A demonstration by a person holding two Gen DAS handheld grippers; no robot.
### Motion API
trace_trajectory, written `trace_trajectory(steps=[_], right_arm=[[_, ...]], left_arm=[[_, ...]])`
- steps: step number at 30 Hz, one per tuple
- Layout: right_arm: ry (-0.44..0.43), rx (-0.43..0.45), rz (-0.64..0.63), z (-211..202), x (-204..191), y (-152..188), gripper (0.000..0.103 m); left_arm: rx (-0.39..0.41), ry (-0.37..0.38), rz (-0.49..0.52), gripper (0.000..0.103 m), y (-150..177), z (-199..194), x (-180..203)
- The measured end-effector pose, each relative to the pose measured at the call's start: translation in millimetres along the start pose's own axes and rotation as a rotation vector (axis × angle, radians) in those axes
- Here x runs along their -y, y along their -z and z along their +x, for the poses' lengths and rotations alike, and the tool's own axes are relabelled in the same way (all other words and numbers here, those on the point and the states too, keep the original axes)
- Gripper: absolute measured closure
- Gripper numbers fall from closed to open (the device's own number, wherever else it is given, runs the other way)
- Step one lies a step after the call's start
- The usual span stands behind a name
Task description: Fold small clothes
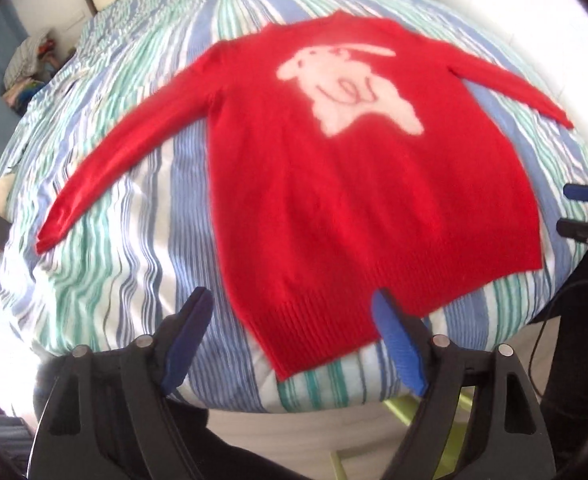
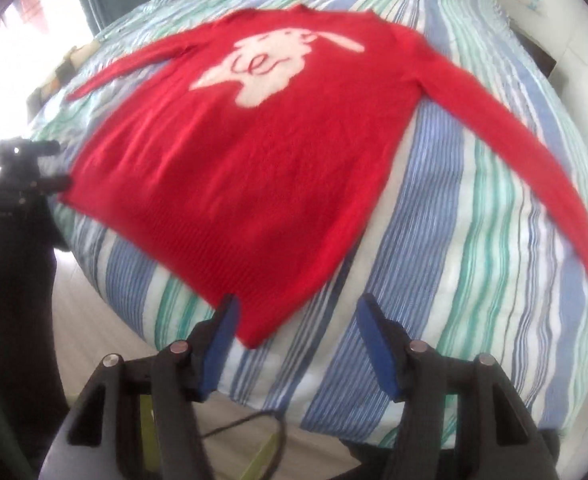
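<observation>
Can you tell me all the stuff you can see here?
sweater: one, red with a white animal picture, spread flat on the bed, sleeves out to both sides
bed cover: one, blue, green and white stripes, under the sweater
pile of things: one, mixed colours, beside the bed at the far left of the left view; too blurred to name
cable: one, dark, on the floor below the bed edge
left gripper: one, black with blue pads, jaws open near the hem
right gripper: one, black with blue pads, jaws open near the hem corner
</observation>
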State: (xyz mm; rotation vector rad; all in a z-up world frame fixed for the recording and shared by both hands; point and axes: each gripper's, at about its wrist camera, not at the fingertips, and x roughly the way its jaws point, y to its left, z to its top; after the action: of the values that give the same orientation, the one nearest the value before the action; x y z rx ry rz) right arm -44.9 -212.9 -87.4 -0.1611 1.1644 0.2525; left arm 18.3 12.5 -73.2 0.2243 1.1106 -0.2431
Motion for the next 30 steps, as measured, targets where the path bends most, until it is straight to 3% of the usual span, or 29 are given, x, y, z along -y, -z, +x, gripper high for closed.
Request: trace_trajectory(steps=[4, 8, 16, 25, 30], right_arm=[[-0.055, 0.123, 0.054, -18, -12, -17, 0.043], [-0.036, 0.192, 0.086, -7, -22, -33, 0.042], [0.051, 0.233, 0.069, 28, -26, -34, 0.042], [0.087, 0.278, 0.221, 35, -5, -10, 0.041], [0.111, 0.310, 0.246, 32, 0, -8, 0.037]], left_arm=[[0.062, 0.061, -0.082, 0.017, -24, -11, 3], [0.101, 0.067, -0.138, 0.006, -38, 1, 2], [-0.016, 0.025, -0.191, 0.006, -7, 68, 4], [0.100, 0.068, -0.194, 0.006, -2, 55, 11], [0.105, 0.062, -0.223, 0.006, 1, 56, 3]])
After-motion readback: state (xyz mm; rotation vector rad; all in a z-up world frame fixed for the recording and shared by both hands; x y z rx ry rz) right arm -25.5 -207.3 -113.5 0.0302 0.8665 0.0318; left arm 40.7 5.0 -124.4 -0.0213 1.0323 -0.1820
